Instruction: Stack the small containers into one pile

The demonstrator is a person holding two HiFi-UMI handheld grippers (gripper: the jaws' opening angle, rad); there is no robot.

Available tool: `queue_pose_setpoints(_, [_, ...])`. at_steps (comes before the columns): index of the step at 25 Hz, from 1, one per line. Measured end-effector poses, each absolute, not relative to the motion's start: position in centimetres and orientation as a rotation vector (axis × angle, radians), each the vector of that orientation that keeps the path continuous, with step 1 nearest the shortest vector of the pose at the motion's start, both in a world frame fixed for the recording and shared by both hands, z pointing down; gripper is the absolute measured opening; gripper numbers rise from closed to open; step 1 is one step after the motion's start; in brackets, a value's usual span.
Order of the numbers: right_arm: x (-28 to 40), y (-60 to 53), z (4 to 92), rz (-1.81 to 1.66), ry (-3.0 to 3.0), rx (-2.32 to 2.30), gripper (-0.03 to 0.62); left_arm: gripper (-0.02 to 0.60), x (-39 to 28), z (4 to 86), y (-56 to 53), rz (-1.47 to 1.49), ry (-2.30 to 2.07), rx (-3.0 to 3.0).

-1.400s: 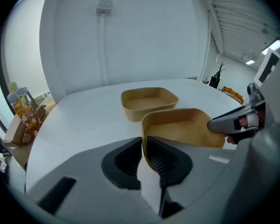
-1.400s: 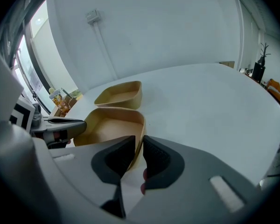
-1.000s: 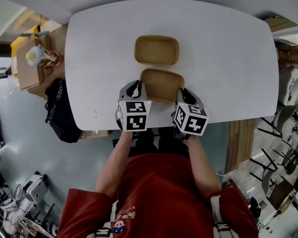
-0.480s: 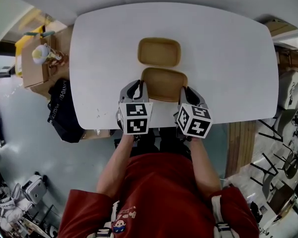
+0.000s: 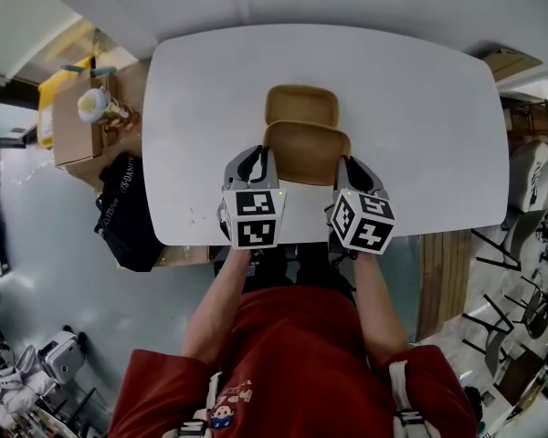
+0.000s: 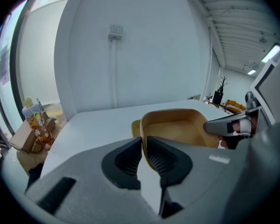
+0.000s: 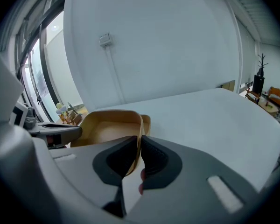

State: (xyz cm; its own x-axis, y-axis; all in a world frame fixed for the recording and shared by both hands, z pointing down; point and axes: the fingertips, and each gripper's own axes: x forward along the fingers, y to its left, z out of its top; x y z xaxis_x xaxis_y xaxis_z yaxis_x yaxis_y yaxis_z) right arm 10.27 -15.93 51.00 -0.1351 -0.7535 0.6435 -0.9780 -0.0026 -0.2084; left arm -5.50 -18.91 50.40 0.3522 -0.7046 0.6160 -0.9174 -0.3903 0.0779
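You hold the tan container (image 5: 306, 151) off the white table (image 5: 420, 108), open side up, long axis across you.
Head view alone shows it overlapping the second container (image 5: 301, 101); your gripper views show left gripper (image 6: 143, 146) and right gripper (image 7: 139, 148) each clamping an end wall, right jaws having just been closing.

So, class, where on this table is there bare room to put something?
Bare: the table left and right of the containers, and the strip beyond the far container. Crowded: near middle, where the left tool and the right tool, jaws just closing further, clamp the held container.
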Motion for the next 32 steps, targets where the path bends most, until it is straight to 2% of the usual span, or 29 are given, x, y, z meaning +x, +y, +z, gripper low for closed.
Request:
queue_pose_setpoints(20, [9.3,-21.2,45.9,0.739,-1.921,1.948,0.021,0.041,-6.8,46.6,-23.4,0.613,-1.376,2.333])
queue_pose_setpoints(32, [10.5,-25.2,48.5,0.784,-1.95,1.847,0.021,0.041,-5.6,48.9,-26.4,0.664,-1.417,2.264])
